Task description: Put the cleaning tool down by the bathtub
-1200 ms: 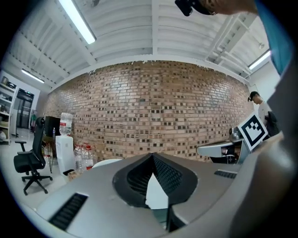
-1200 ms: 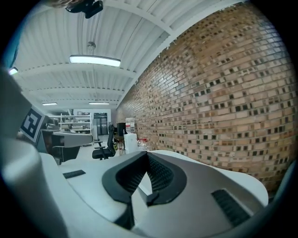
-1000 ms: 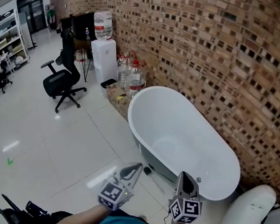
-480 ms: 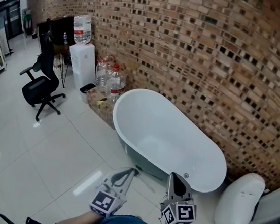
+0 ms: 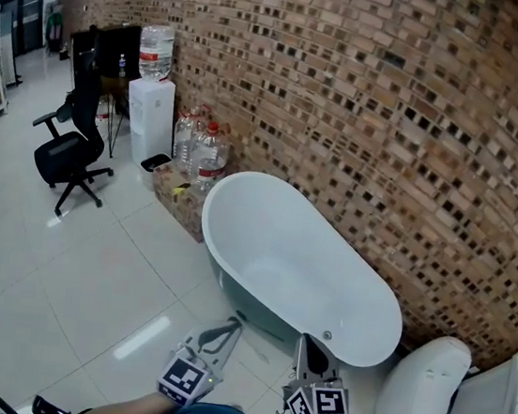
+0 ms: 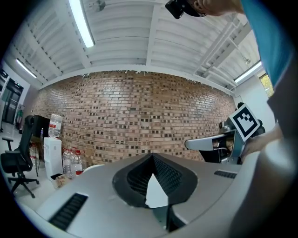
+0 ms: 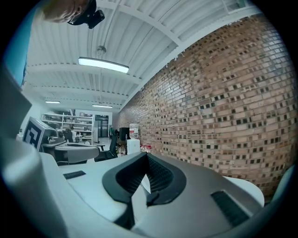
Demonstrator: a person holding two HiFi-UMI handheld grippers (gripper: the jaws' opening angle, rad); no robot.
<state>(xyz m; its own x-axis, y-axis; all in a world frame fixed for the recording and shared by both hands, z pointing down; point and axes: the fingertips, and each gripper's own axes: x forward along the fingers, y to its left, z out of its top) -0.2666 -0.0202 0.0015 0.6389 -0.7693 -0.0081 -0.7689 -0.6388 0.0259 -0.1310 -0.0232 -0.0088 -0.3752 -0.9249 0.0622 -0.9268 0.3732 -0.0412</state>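
Observation:
The white oval bathtub stands on the tiled floor against the brick wall, just beyond both grippers. My left gripper is at the bottom of the head view, jaws shut with nothing between them; its own view shows the tips meeting. My right gripper is beside it, close to the tub's near end, also shut and empty. Each gripper shows in the other's view: the right and the left. A thin dark stick seems to lie on the floor by the tub between the grippers, too small to tell.
A white toilet stands right of the tub. Beyond the tub's far end are large water bottles, a low box of clutter, a water dispenser and a black office chair. White tiled floor stretches left.
The head view has swung, so the tub sits further left and more of the toilet shows. Both grippers stay shut side by side and now sit lower in the picture.

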